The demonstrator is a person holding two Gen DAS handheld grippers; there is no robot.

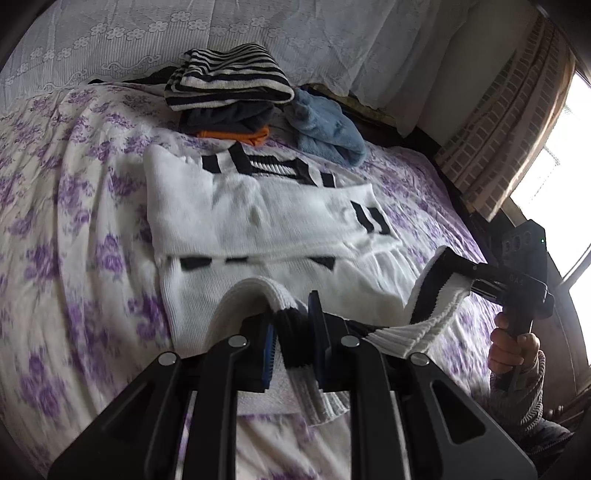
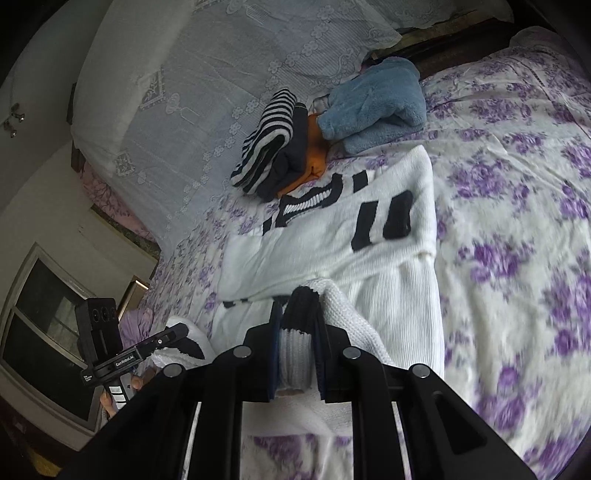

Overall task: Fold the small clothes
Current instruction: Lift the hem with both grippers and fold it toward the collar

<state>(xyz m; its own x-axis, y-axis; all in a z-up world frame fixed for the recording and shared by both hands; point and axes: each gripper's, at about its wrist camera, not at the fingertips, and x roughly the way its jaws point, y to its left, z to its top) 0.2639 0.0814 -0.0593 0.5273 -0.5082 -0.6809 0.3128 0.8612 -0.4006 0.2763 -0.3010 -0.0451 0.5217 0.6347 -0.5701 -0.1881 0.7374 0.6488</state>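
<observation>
A white knit sweater with black bars [image 1: 258, 218] lies flat on the flowered bed, sleeves folded over its body; it also shows in the right wrist view [image 2: 332, 236]. My left gripper [image 1: 291, 332] is shut on the sweater's near ribbed hem, at a black patch, lifted off the bed. My right gripper [image 2: 299, 325] is shut on the same hem further right, also lifted. The right gripper shows in the left wrist view [image 1: 454, 273] pinching white ribbing. The left gripper shows in the right wrist view [image 2: 177, 339] at the lower left.
A stack of folded clothes [image 1: 229, 85], striped on top over dark and orange pieces, sits beyond the sweater. A blue fleece garment [image 1: 325, 129] lies beside it. A lace-covered headboard [image 1: 258, 29] stands behind. A curtain and window [image 1: 517, 129] are on the right.
</observation>
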